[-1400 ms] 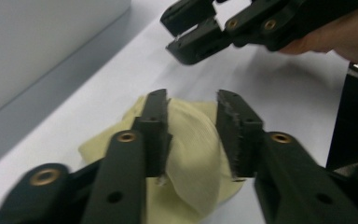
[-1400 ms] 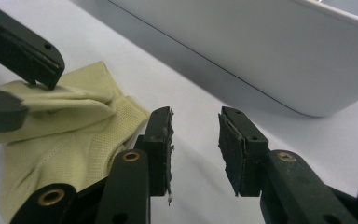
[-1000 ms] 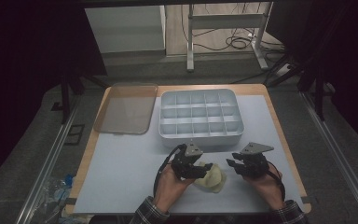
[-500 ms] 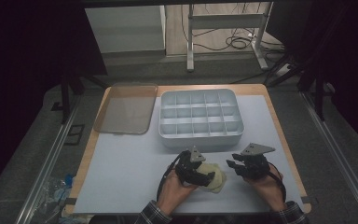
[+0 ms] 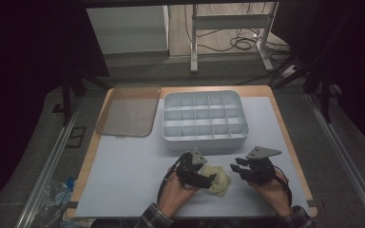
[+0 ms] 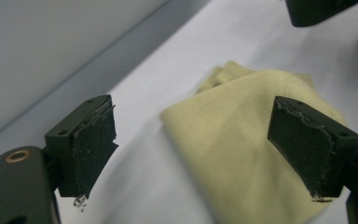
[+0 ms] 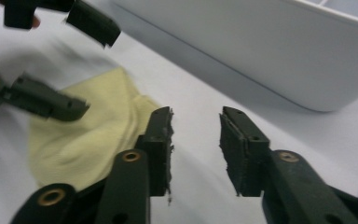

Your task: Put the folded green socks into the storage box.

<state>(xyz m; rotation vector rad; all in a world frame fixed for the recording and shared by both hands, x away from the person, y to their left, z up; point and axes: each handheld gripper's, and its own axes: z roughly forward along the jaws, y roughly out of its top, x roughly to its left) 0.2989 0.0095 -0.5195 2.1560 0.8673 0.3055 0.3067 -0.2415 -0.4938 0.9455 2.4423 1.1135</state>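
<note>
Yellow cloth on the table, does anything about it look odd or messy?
The yellow cloth lies crumpled in a bunched heap rather than flat, between the open left claw and right claw. Nothing looks spilled or damaged.

Table (image 5: 123, 171): cloth (image 5: 217, 178), tray (image 5: 204, 121), lid (image 5: 128, 110).

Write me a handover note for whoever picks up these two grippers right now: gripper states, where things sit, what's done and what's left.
Left gripper: open, jaws spread over the yellow cloth, not gripping it.
Right gripper: open, empty, just beside the cloth's edge.
The cloth lies crumpled on the white mat, between the grippers and in front of the compartment tray. The tray's compartments look empty; the clear lid lies beside the tray.
Done: nothing visibly finished; cloth not yet grasped.
Left: probably close on the cloth and handle it; where it should go cannot be told.
</note>
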